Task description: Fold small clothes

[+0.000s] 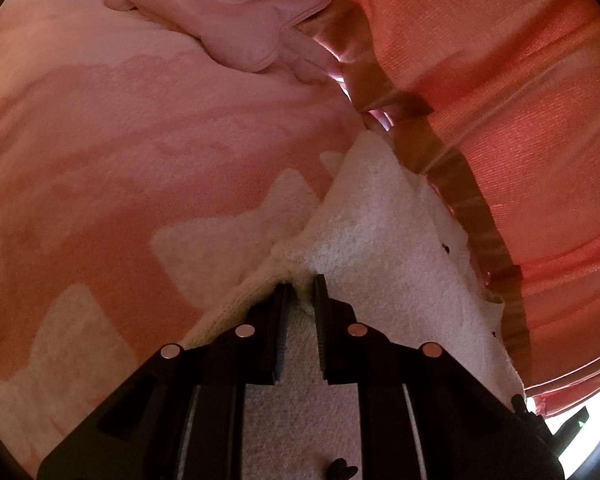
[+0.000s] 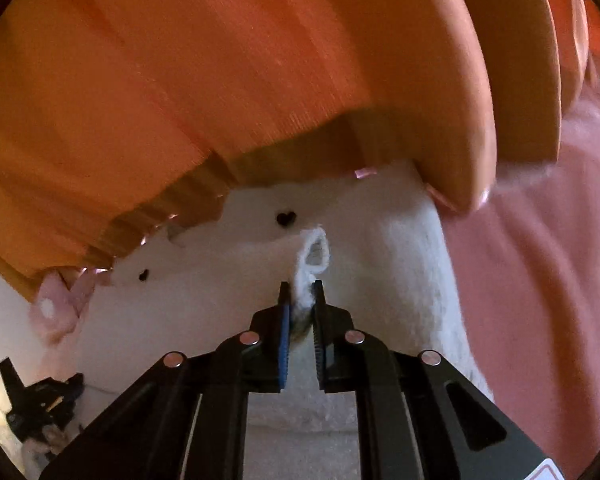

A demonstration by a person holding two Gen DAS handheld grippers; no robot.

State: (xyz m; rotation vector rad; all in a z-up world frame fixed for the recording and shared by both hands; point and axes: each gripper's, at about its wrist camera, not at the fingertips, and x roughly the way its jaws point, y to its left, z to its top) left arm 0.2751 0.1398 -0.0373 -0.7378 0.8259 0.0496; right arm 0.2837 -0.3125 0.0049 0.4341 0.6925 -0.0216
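The white fleece garment [image 1: 380,232] is pinched at its edges by the left hand-held gripper [image 1: 302,286] and the right hand-held gripper [image 2: 301,292]; no finished fold is seen yet.

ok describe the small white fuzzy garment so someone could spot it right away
Find the orange curtain hanging over the pink blanket. Along its hem lies the white fuzzy garment, pinched by the left gripper and the right gripper. Only it is white with tiny black hearts.
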